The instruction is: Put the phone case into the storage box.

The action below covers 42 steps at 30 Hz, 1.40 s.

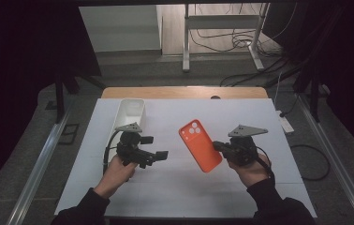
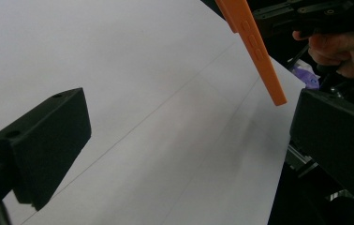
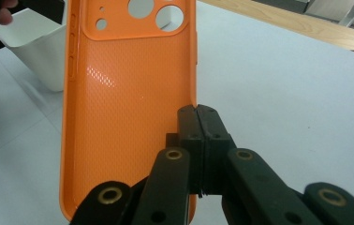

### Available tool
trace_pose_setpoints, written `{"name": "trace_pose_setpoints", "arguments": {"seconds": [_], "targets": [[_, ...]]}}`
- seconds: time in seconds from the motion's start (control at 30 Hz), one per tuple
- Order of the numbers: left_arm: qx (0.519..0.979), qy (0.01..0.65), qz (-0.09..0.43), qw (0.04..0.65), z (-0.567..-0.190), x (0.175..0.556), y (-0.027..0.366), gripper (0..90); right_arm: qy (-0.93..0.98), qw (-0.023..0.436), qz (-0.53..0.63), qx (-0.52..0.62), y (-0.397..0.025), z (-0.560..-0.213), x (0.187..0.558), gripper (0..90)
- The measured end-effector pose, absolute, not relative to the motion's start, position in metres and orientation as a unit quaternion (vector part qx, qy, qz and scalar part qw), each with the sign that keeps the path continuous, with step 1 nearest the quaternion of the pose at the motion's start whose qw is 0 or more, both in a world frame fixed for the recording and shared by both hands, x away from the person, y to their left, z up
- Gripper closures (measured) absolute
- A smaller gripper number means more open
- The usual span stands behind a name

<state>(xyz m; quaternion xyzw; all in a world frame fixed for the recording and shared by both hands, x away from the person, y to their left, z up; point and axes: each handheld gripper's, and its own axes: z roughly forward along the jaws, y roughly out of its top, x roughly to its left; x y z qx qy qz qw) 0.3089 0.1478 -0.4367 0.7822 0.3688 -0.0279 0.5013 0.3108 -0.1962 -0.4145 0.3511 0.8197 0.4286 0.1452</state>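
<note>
Nearest the person, the right gripper (image 1: 218, 146) is clamped on one long edge of the orange phone case (image 1: 200, 146); in the right gripper view its jaws meet on that rim (image 3: 197, 112), the case (image 3: 128, 108) showing its dimpled inside and camera cut-outs. The case is held clear above the white table sheet (image 1: 180, 187), slanting toward 11 o'clock. At 9 o'clock from it, the left gripper (image 1: 158, 155) hovers with jaws apart and empty. Farther off, toward 11 o'clock, stands a white bin (image 1: 130, 112).
</note>
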Motion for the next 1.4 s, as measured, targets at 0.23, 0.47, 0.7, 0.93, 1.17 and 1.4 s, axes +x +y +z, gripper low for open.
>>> {"name": "trace_pose_setpoints", "arguments": {"seconds": [0.23,0.47,0.7,0.93,1.17,1.4], "targets": [[0.782,0.367,-0.037,0.502,-0.438,0.315,0.142,0.0,0.82,0.146,0.431,0.347,-0.189,-0.415,0.311,88.6],[0.785,0.362,-0.038,0.501,-0.439,0.318,0.136,0.0,0.82,0.146,0.433,0.344,-0.183,-0.416,0.311,88.6],[0.781,0.363,-0.039,0.507,-0.439,0.322,0.129,0.0,0.823,0.146,0.434,0.336,-0.173,-0.417,0.31,88.6],[0.779,0.361,-0.048,0.511,-0.44,0.325,0.122,0.0,0.825,0.144,0.436,0.33,-0.166,-0.418,0.31,88.6],[0.779,0.358,-0.062,0.511,-0.441,0.329,0.114,0.0,0.827,0.146,0.435,0.326,-0.161,-0.419,0.31,88.6],[0.78,0.359,-0.07,0.508,-0.442,0.332,0.108,0.0,0.827,0.145,0.438,0.321,-0.156,-0.419,0.309,88.6]]}}
